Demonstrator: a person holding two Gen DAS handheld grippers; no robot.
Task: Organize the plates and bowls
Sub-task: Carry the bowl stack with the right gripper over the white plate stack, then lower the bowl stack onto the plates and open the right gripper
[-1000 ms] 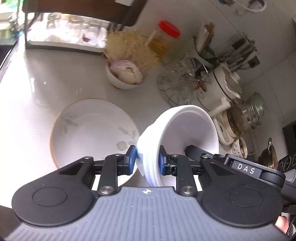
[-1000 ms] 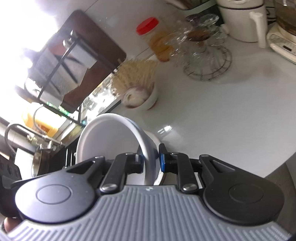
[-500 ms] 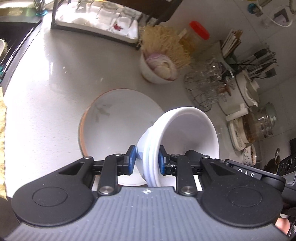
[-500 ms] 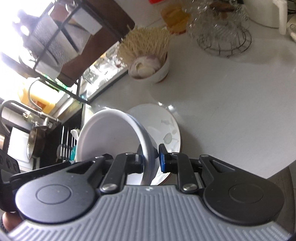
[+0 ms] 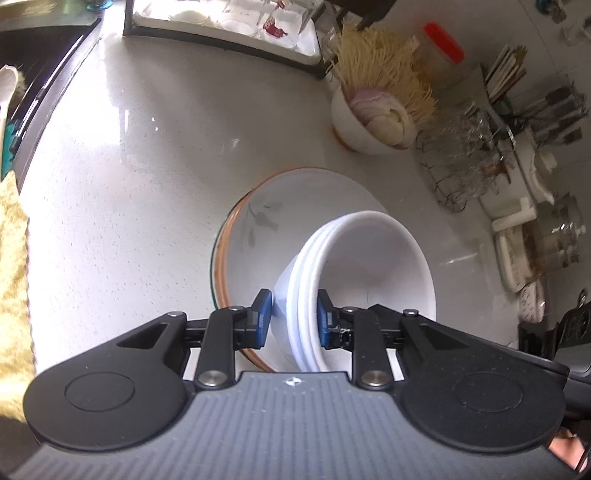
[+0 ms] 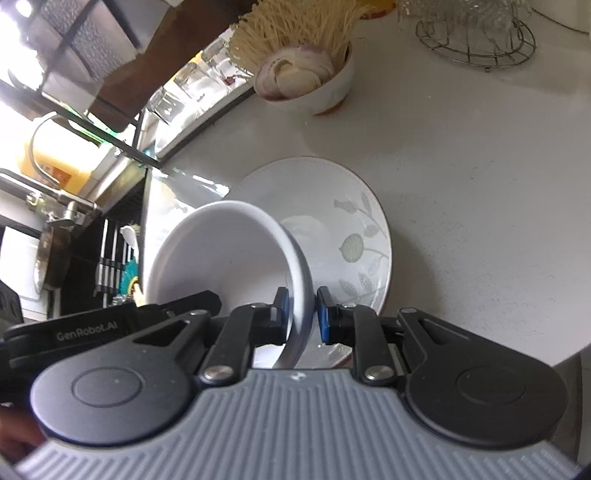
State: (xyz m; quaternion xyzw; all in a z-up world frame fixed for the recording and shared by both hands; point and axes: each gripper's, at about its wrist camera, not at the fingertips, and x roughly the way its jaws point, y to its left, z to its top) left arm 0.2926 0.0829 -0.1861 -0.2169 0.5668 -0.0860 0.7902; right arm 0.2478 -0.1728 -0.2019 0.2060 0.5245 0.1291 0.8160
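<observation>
Currently mid-carry, nothing set down yet, going by what shows. Left wrist view: my left gripper [image 5: 294,318] is clamped narrow on the near rim of a nested stack of white bowls [image 5: 364,266], tilted mouth-forward, hanging over the patterned plate [image 5: 258,229] on the white counter [image 5: 129,177]. Judging by that, the stack goes onto the plate next; whether it already touches I can't tell. Open counter to the left and ahead; drying rack [image 5: 221,22] at the far edge, noodle bowl [image 5: 365,125] and wire glass stand [image 5: 465,162] crowd the right. Yellow cloth [image 5: 13,288] at far left. Right wrist view: my right gripper [image 6: 302,312] pinches the opposite rim of the same stack [image 6: 221,258], jaws nearly closed on it. Plate [image 6: 354,229] sits right under it. Counter's near edge [image 6: 554,354] drops off close at lower right, sink and faucet [image 6: 48,206] to the left. Clear counter stretches right of the plate.
</observation>
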